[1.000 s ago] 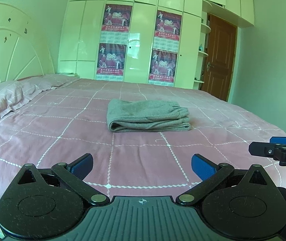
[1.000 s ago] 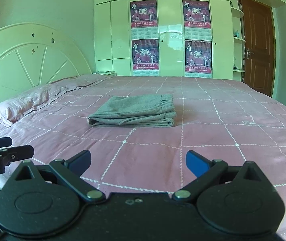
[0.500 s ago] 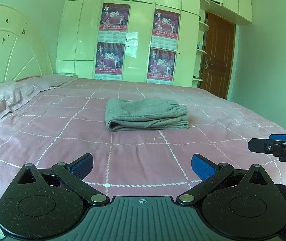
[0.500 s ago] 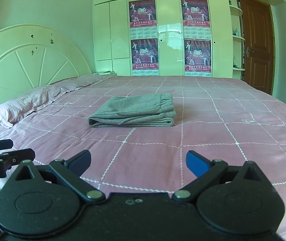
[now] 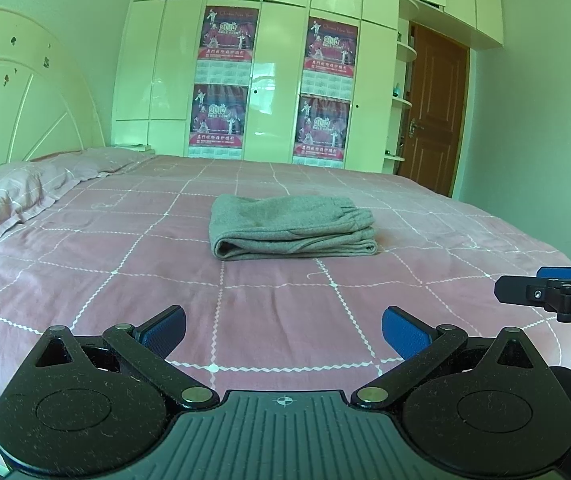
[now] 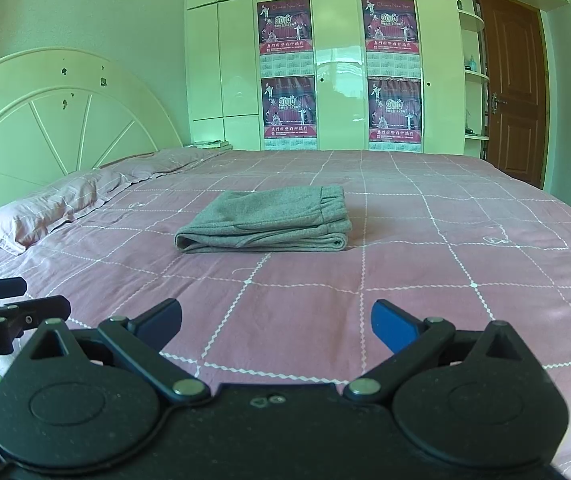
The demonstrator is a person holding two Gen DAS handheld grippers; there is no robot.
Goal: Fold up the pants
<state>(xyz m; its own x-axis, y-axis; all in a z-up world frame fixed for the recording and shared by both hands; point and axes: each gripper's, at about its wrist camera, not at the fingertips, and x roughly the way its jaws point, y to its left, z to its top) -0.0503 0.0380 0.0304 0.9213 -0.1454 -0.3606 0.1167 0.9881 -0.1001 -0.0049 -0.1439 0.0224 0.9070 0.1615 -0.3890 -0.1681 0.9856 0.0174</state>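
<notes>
pants, one folded pile; two tools.

Pants: mid-bed
Pillow: left of pants
Wardrobe: behind bed
Door: right of wardrobe

My left gripper has its fingers spread wide, holding nothing. My right gripper is level beside it, its fingers equally spread and empty.
</notes>
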